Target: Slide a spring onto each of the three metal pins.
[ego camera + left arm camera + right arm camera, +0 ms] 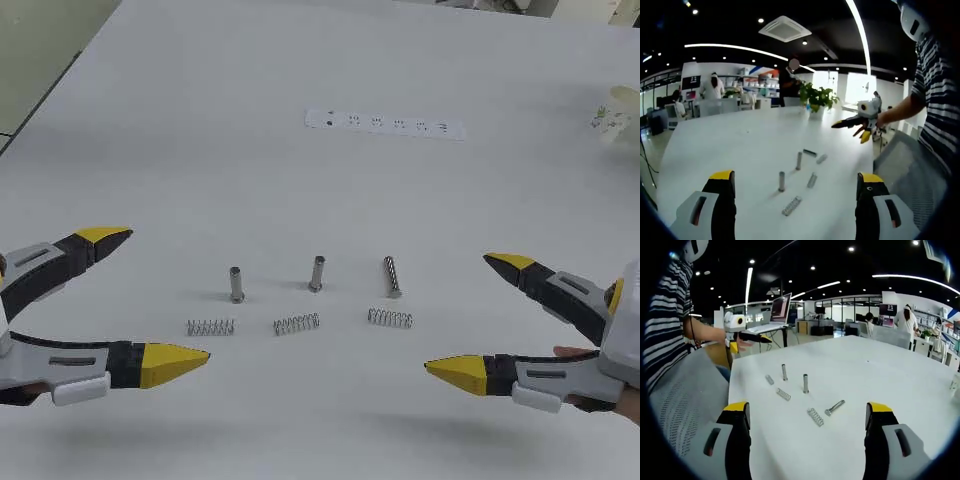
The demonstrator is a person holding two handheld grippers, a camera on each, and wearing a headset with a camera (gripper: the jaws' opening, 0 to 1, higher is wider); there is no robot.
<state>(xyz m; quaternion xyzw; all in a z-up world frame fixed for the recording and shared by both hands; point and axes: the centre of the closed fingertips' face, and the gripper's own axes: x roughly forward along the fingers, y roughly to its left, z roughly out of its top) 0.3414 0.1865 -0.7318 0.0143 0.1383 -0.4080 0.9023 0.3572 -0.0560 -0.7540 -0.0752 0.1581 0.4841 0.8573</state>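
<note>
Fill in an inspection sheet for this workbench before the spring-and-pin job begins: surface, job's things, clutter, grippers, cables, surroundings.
Surface: white table.
Job's things: left pin and middle pin upright, right pin lying down; left spring, middle spring and right spring lie loose in front, none on a pin.
Clutter: white power strip; potted plant at a table edge.
Grippers: left gripper and right gripper open, holding nothing, flanking the parts.
Cables: nothing seen.
Surroundings: open office, ceiling lights, people at desks.
</note>
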